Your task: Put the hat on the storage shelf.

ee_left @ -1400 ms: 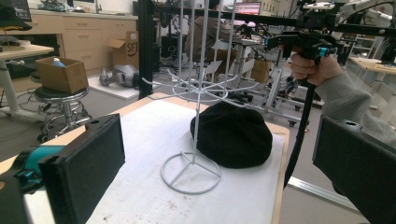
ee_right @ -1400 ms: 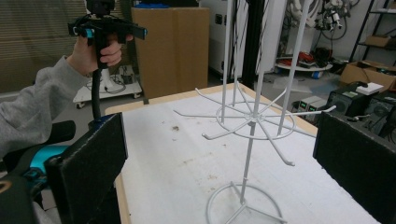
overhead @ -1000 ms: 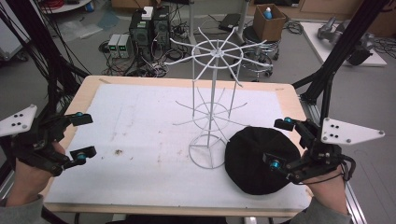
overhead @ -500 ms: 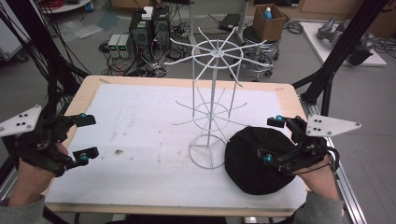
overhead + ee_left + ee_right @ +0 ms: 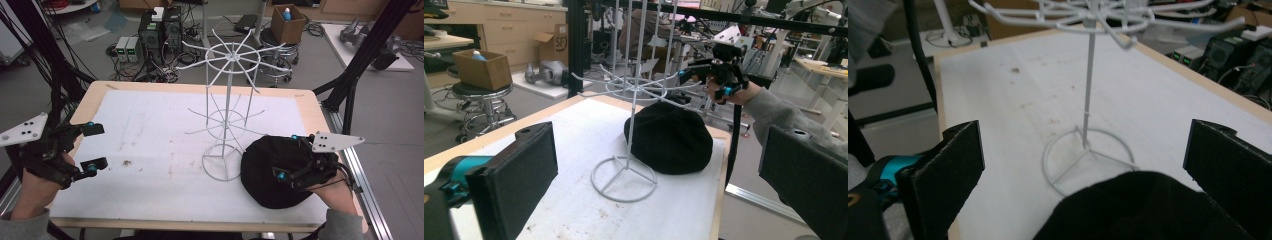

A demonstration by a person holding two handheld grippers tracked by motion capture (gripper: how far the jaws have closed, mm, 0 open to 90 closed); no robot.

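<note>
Robotics/research lab. Evidence: black frame struts round wooden table, PC towers w/ tangled cables on grey floor, small boxes w/ green lights, cardboard box on stool, cabinets + more benches in bkgd.

Both grippers, left and right, seemingly gape wide.

I see a matt black cloth cap near the desk's right front corner, a glossy white-coated wire rack, a stained matt white sheet over the pale wood desk, and matt black foam-like fingers.
</note>
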